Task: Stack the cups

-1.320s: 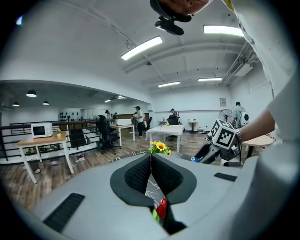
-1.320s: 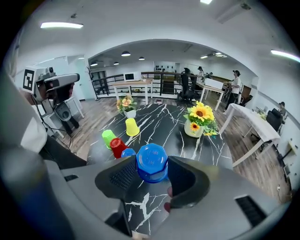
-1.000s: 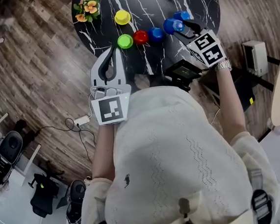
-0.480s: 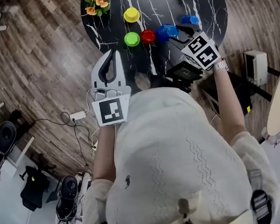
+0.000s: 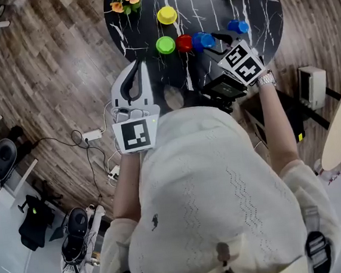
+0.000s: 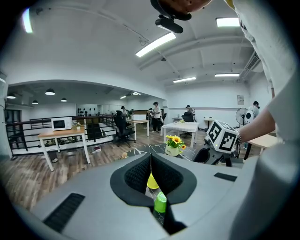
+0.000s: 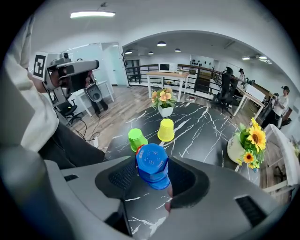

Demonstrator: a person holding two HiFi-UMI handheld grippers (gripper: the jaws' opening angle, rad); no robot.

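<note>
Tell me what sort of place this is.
Probably an open-plan office or lab: white desks and an office chair, a microwave on a wooden table, strip lights overhead.

The person wears a cream knit top (image 5: 217,188) with zigzag lines and short sleeves. Past the top, the left gripper (image 5: 141,63) and right gripper (image 5: 208,41) are grey with black pads. Each has a white cube (image 5: 136,135) with black squares. A silver watch (image 5: 265,79) sits beside the right one.
</note>
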